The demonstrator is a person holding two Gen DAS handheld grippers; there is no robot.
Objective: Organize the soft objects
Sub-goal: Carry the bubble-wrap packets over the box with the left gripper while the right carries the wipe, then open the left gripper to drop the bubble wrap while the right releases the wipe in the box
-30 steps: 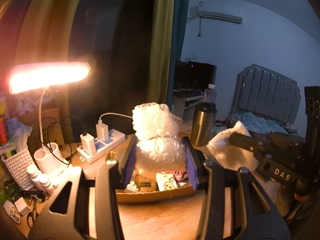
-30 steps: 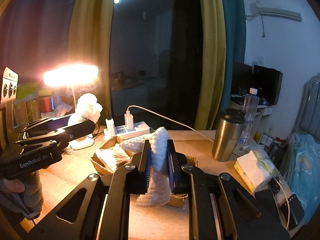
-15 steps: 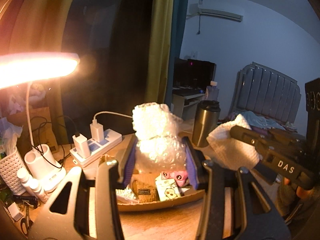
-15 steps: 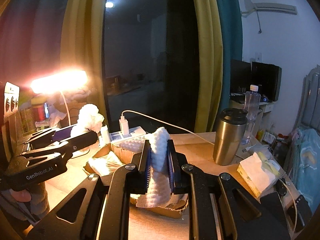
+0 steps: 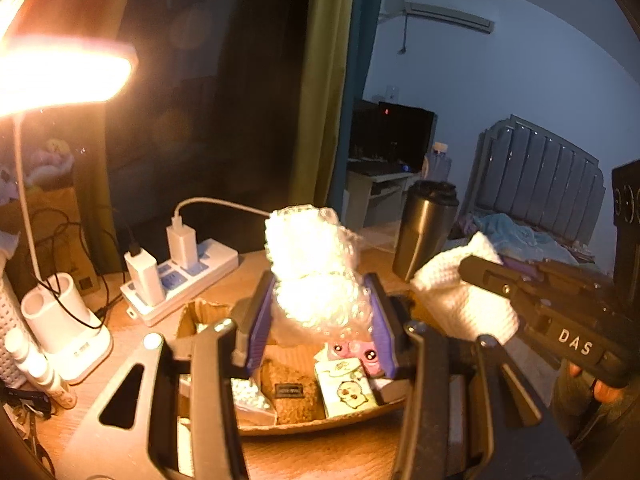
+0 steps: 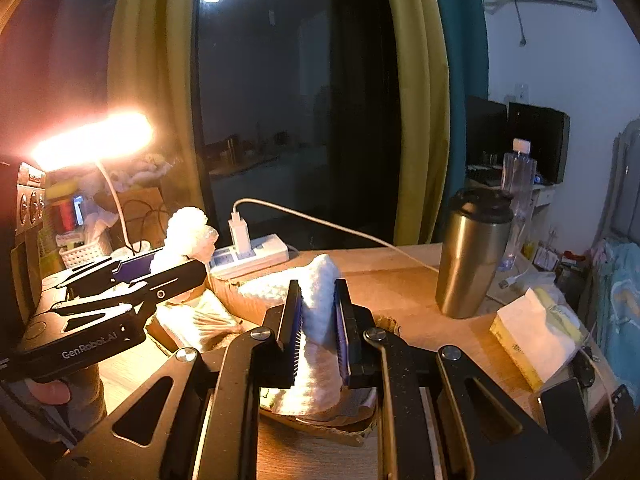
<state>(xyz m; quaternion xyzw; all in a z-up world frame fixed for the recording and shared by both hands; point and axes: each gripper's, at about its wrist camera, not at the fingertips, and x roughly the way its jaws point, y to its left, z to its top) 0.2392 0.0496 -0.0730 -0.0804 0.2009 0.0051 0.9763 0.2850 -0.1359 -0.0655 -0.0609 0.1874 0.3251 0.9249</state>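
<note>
The left gripper has its fingers pinching a wad of bubble wrap, which bulges up above the purple pads and glows under the lamp. It hangs over a cardboard tray on the wooden surface. In the tray lie a brown fuzzy piece, a pale card with a cartoon face, a pink toy and a small white beaded packet.

The right gripper has its fingers pressed onto a white knit cloth; the cloth pokes up between the pads and hangs down below them, over the near rim of the tray. In the left view this cloth sits at 3 o'clock from the bubble wrap, well clear of it.

At 10 o'clock from the tray lies a white power strip with two chargers plugged in. A steel tumbler stands at 2 o'clock on the surface, and a tissue pack lies at 3 o'clock. A white pen holder stands at the lamp's foot.
</note>
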